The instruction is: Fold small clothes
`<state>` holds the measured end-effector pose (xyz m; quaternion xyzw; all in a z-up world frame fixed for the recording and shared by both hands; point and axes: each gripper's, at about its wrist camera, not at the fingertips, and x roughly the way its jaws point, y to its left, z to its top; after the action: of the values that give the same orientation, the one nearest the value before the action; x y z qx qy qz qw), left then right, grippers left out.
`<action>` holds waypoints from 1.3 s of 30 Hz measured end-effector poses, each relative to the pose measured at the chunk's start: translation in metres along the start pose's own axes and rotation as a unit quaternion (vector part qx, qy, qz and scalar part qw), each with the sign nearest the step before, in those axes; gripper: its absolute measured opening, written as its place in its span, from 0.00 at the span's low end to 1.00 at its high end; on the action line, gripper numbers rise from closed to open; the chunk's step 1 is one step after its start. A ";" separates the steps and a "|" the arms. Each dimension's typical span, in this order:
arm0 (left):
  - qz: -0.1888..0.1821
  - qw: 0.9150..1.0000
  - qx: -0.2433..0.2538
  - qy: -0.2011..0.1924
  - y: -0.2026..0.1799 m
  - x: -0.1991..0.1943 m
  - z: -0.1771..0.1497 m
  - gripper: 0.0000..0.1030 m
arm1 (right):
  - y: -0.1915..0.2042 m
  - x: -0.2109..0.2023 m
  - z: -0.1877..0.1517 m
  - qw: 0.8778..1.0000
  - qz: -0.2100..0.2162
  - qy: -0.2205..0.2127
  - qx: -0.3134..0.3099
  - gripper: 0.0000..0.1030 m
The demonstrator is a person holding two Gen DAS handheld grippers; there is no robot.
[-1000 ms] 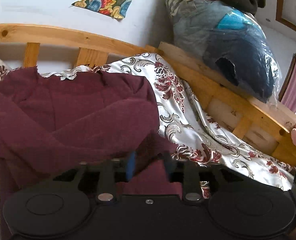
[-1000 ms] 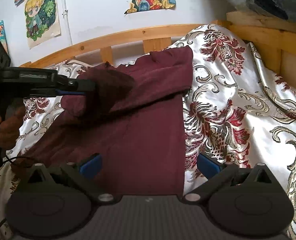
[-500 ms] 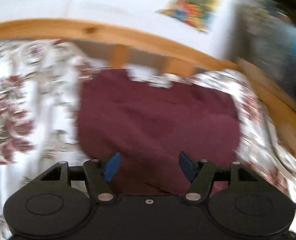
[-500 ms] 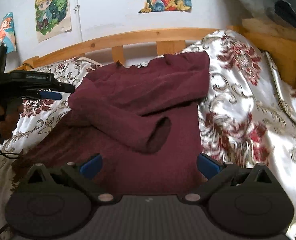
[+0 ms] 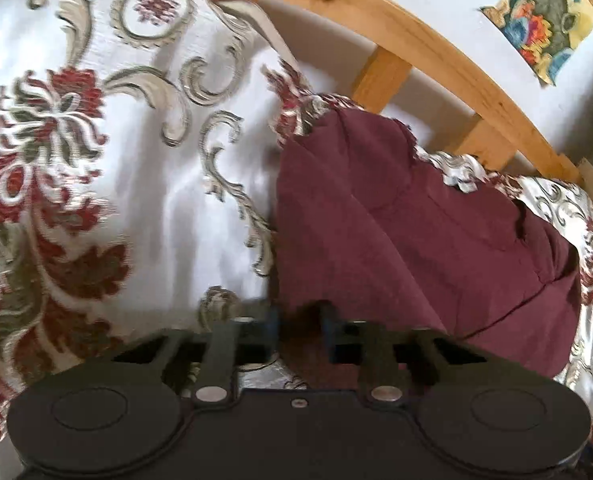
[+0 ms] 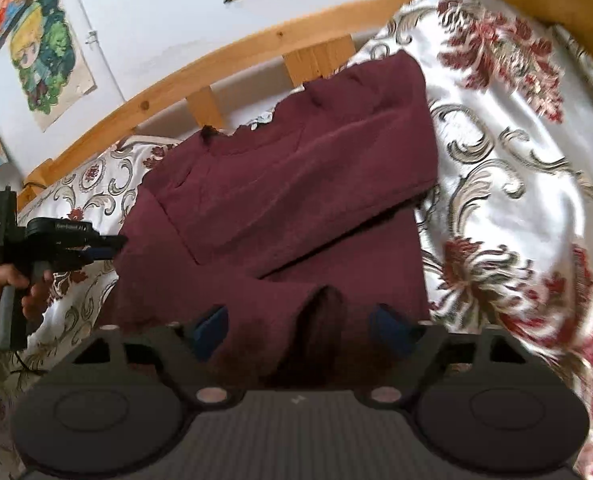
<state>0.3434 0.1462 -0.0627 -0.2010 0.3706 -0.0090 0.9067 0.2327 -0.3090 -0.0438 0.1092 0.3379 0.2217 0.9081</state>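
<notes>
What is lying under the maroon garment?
The maroon garment lies on the floral bedspread, which shows around it. Whatever is directly beneath the cloth is covered.

- The left gripper (image 5: 298,330) sits low in its own wrist view, its jaws drawn close with only a narrow gap, dark red cloth pinched between the blue pads (image 5: 271,326).
- In the right wrist view the left gripper (image 6: 108,250) appears at nine o'clock, level, pointing toward three o'clock.
- The left hand (image 6: 18,290) wraps the grey handle beneath it, fingers curled round.
- The right gripper (image 6: 302,330) points toward twelve o'clock, jaws spread wide, its blue pads (image 6: 210,326) at either side of a cloth fold, not closed on it.
</notes>
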 end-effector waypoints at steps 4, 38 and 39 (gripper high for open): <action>0.014 0.999 0.024 -0.015 -0.011 -0.005 -0.003 0.04 | 0.008 0.012 0.000 1.000 -0.010 0.016 -0.023 0.09; 0.074 0.980 0.181 0.021 -0.117 -0.024 -0.106 0.66 | 0.021 -0.011 -0.018 0.996 -0.007 0.016 -0.089 0.06; 0.081 0.979 0.187 0.029 -0.118 -0.021 -0.107 0.65 | 0.025 -0.016 -0.019 0.994 -0.018 0.002 -0.106 0.06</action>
<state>0.2713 0.0033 -0.0736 0.0031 0.4034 -0.0101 0.9150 0.2015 -0.2933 -0.0399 0.0058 0.3164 0.2400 0.9177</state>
